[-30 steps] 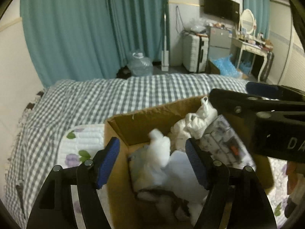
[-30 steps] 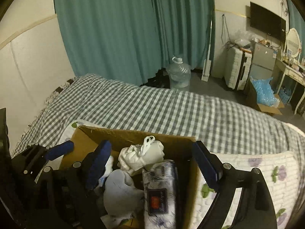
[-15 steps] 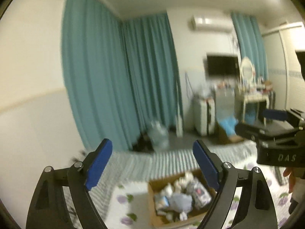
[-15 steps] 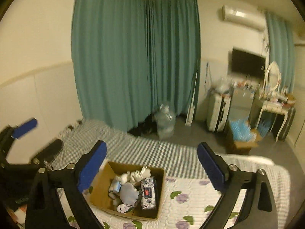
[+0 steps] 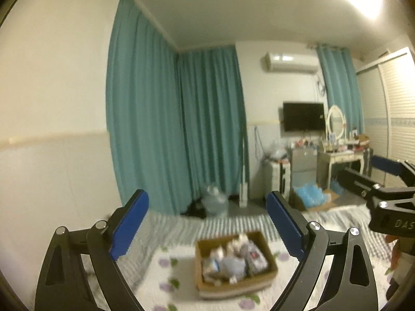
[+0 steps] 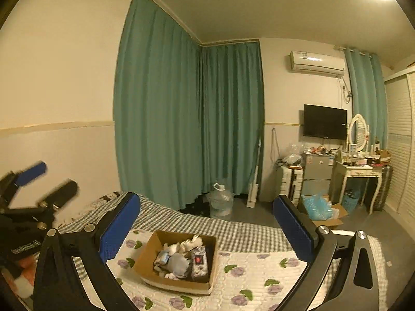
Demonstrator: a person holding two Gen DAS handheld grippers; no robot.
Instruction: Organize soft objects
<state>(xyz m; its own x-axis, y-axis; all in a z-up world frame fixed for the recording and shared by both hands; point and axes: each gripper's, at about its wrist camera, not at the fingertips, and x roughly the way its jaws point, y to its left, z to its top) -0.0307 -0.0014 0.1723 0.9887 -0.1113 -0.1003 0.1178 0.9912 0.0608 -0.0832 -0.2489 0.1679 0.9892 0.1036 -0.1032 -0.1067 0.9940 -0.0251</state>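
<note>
A cardboard box (image 6: 148,255) sits on the flowered quilt of the bed, holding several soft things: white plush pieces (image 6: 190,242), a grey-blue cloth (image 6: 177,262) and a patterned tissue pack (image 6: 199,261). It also shows, blurred, in the left wrist view (image 5: 269,259). My left gripper (image 5: 207,226) is open and empty, raised well above and behind the box. My right gripper (image 6: 206,229) is open and empty, also high above the box. Each gripper shows at the edge of the other's view.
The bed has a grey checked cover (image 6: 238,229) and a white quilt with purple flowers (image 6: 259,280). Teal curtains (image 6: 186,129), a water jug (image 6: 220,203), a small fridge (image 6: 316,173), a dressing table (image 6: 360,176) and a box of blue bags (image 6: 319,207) stand beyond the bed.
Both grippers have pulled up and back from the box, which was close below them and now sits small and far below. Both stay open and empty.
</note>
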